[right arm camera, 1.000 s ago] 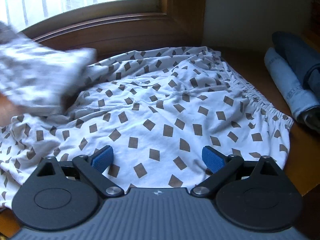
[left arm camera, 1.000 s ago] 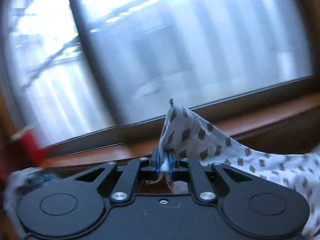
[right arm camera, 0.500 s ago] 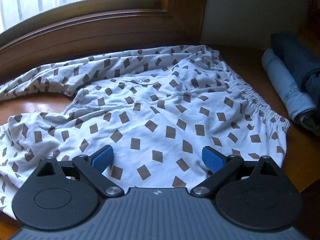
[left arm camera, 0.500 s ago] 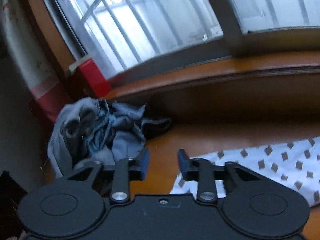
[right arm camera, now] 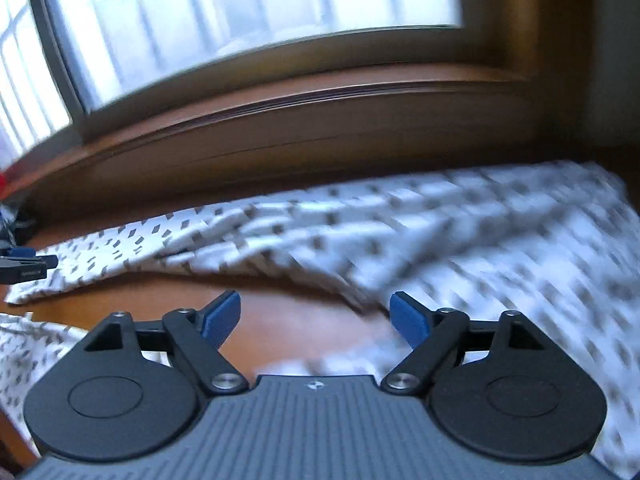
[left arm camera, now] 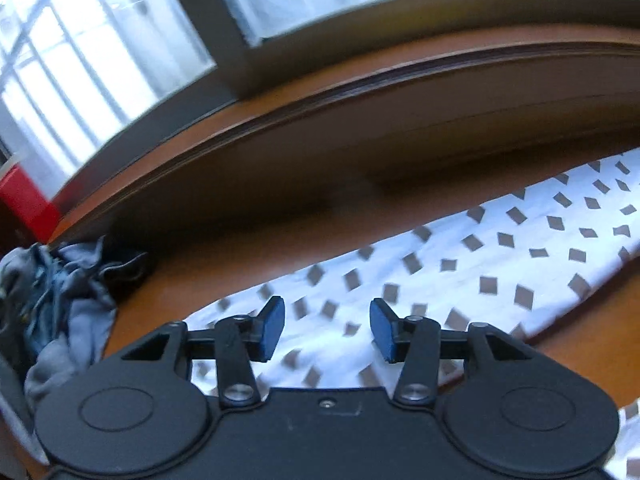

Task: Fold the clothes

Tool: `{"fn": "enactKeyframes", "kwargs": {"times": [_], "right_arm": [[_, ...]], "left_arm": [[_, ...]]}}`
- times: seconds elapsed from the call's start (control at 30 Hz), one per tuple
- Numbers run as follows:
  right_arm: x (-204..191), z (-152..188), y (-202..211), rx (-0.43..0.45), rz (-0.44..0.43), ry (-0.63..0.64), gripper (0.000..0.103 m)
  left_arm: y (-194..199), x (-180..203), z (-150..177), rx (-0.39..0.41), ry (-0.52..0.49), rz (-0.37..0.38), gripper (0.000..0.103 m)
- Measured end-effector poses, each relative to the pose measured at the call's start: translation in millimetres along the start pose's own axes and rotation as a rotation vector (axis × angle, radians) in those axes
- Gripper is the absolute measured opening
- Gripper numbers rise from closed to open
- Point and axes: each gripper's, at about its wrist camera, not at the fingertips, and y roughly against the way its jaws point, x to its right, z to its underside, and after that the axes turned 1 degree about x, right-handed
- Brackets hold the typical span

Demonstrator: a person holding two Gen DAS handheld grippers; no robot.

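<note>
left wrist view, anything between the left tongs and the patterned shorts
Nothing visible. The left tongs hang open right over the white patterned shorts, with only air between. Their jaws have just been opening, empty. The crumpled grey clothes lie off to the side.

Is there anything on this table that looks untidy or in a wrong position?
Yes. A crumpled grey-blue garment lies bunched in a heap at the table's far left corner, unfolded. The white patterned shorts are laid out, but their two legs spread apart with bare wood between them, the edges rumpled.
</note>
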Motion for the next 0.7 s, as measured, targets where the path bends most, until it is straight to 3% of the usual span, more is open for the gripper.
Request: {"fn": "enactKeyframes", "kwargs": {"times": [0.13, 0.27, 0.37, 0.53, 0.6, 0.7], "right_arm": [[-9.6, -26.2, -53.7, -0.056, 0.037, 0.022, 0.077], [-29.0, -28.1, -80.9, -0.108, 0.081, 0.097, 0.076], [-33.3, -23.8, -76.6, -0.132, 0.078, 0.135, 0.076], [-25.1, -9.5, -53.8, -0.238, -0.02, 0.222, 0.078], [-23.4, -0.2, -41.3, -0.278, -0.063, 0.273, 0.079], [-22.9, 13.0, -25.9, -0.312, -0.107, 0.309, 0.084]], "left_arm": [[-17.0, -2.8, -11.6, -0.04, 0.007, 0.043, 0.056], [-24.9, -3.6, -21.1, -0.063, -0.004, 0.037, 0.065], [-35.1, -7.5, -27.0, -0.067, -0.014, 0.002, 0.074], [-57.0, -22.0, -37.7, -0.083, 0.003, -0.071, 0.078], [-64.1, -26.6, -39.7, -0.081, -0.002, -0.098, 0.087], [-72.9, -32.7, -40.2, -0.07, -0.018, -0.128, 0.087]]}}
